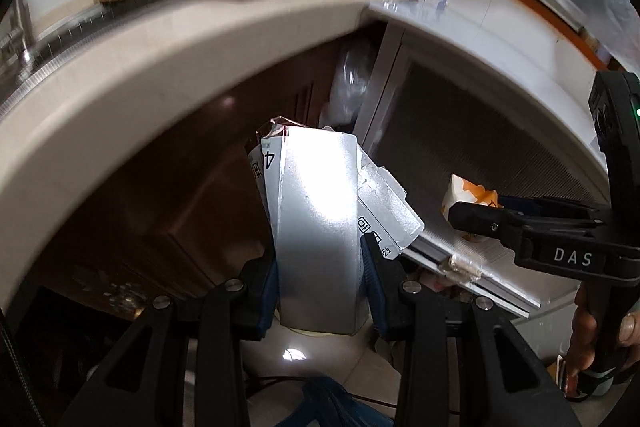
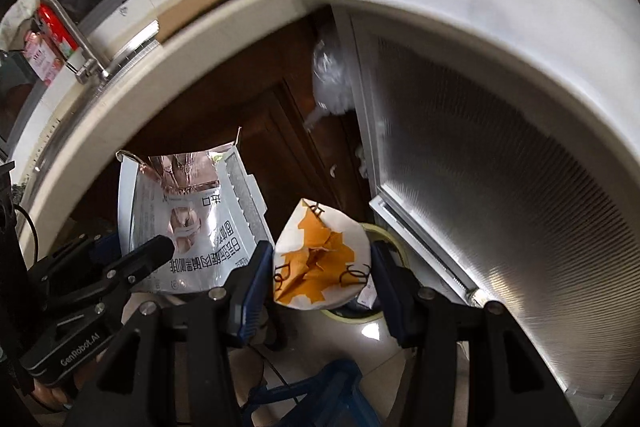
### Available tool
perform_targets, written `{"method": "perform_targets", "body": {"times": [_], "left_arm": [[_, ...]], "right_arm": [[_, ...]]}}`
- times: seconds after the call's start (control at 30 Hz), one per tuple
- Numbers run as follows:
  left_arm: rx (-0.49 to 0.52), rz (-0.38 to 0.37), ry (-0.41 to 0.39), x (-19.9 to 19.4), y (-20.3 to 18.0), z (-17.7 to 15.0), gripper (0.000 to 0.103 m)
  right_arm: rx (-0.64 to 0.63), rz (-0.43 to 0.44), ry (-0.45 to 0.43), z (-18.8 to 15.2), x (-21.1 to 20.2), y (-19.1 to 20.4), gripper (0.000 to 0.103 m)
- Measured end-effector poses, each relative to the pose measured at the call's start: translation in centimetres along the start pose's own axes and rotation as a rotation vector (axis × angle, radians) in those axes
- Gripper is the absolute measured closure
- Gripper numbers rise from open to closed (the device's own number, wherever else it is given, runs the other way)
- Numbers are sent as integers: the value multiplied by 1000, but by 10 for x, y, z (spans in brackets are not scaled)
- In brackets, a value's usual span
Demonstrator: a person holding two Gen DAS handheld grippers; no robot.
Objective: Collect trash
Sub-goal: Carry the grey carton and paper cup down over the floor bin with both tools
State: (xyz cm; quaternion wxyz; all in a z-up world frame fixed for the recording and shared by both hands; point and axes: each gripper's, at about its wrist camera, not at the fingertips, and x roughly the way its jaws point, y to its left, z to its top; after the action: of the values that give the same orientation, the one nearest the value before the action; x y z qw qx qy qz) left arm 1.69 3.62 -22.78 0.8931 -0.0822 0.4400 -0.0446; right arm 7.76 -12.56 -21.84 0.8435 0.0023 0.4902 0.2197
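The left gripper (image 1: 320, 267) pinches a flattened silver carton (image 1: 316, 227); the right gripper (image 2: 322, 263) clamps a crumpled orange-and-white paper bag (image 2: 320, 259) above a bin (image 2: 384, 231).

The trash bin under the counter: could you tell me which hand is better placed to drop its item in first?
Probably the right. The right gripper holds the orange-and-white wrapper directly over the trash bin, while the left gripper with the silver carton is off to the side.
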Motion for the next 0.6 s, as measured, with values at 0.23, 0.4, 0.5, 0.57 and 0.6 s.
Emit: {"method": "perform_targets", "body": {"times": [0.23,0.4,0.5,0.57,0.6], "left_arm": [[-10,-24,58,57,13,-16,67],[-4,-54,127,97,16,-28,67],[13,-69,150,117,14,-28,67],[20,-67,164,130,15,-28,67],[19,-62,180,137,17,-29,67]], "right_arm": [[30,-6,80,-8,44,-13,53],[52,-13,123,-11,77,-21,53],[64,-18,148,-13,94,-27,53],[81,-18,170,-15,107,-32,53],[92,-18,183,-16,114,-35,53]]}}
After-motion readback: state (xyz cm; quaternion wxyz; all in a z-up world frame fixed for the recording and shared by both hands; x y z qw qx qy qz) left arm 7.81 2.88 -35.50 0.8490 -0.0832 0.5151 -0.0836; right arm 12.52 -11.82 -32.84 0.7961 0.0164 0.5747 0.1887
